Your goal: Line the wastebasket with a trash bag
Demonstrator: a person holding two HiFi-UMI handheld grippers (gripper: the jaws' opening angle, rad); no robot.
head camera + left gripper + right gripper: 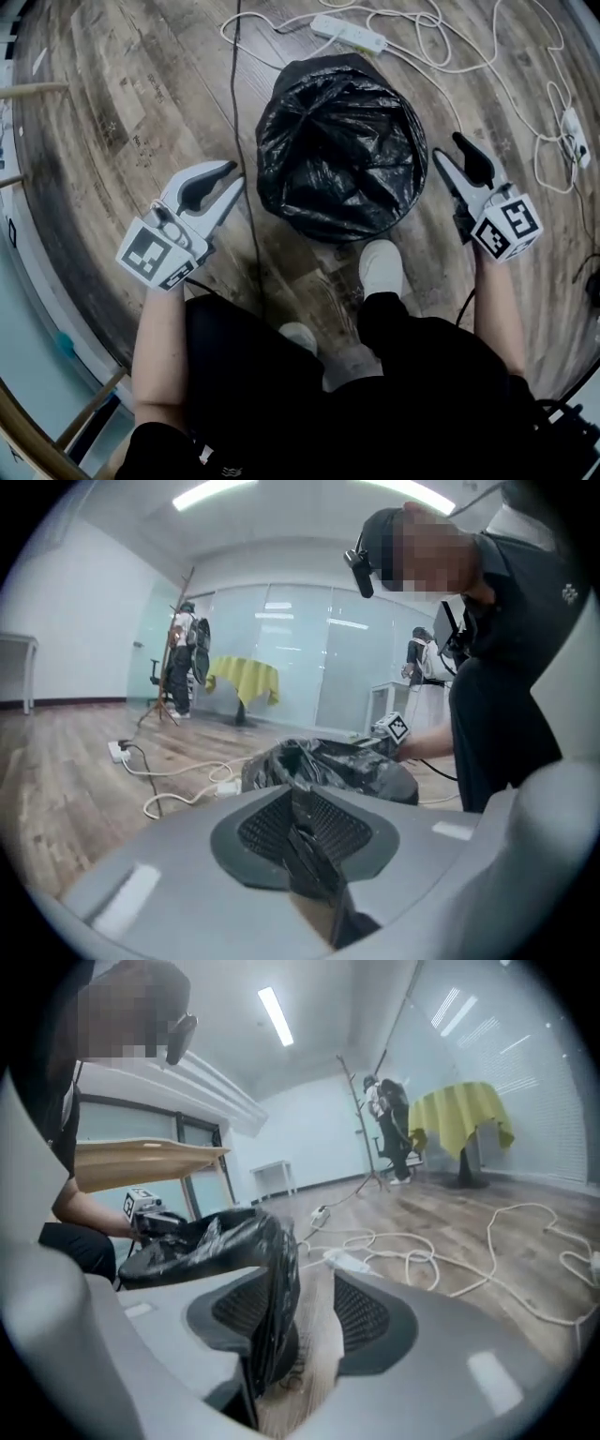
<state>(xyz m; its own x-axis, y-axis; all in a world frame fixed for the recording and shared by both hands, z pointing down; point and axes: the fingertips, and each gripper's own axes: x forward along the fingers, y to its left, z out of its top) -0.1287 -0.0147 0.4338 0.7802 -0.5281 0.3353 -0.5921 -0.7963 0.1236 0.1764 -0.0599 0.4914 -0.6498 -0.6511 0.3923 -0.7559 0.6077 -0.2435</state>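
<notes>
The wastebasket (339,150) stands on the wooden floor in front of my feet, covered by a crumpled black trash bag (328,131) that hides its rim. My left gripper (237,176) hovers just left of the bag, its tips a narrow gap apart. In the left gripper view a dark crumpled strip (309,850) fills that gap, with the bag (328,761) beyond. My right gripper (446,145) hovers at the bag's right edge, jaws wide open. In the right gripper view a fold of bag film (272,1307) hangs between them against one pad.
A white power strip (349,34) and looping white cables (469,56) lie behind the basket. A black cable (246,225) runs down the floor between left gripper and basket. My white shoes (382,267) stand close to the basket. Wooden furniture legs (33,90) are at the left.
</notes>
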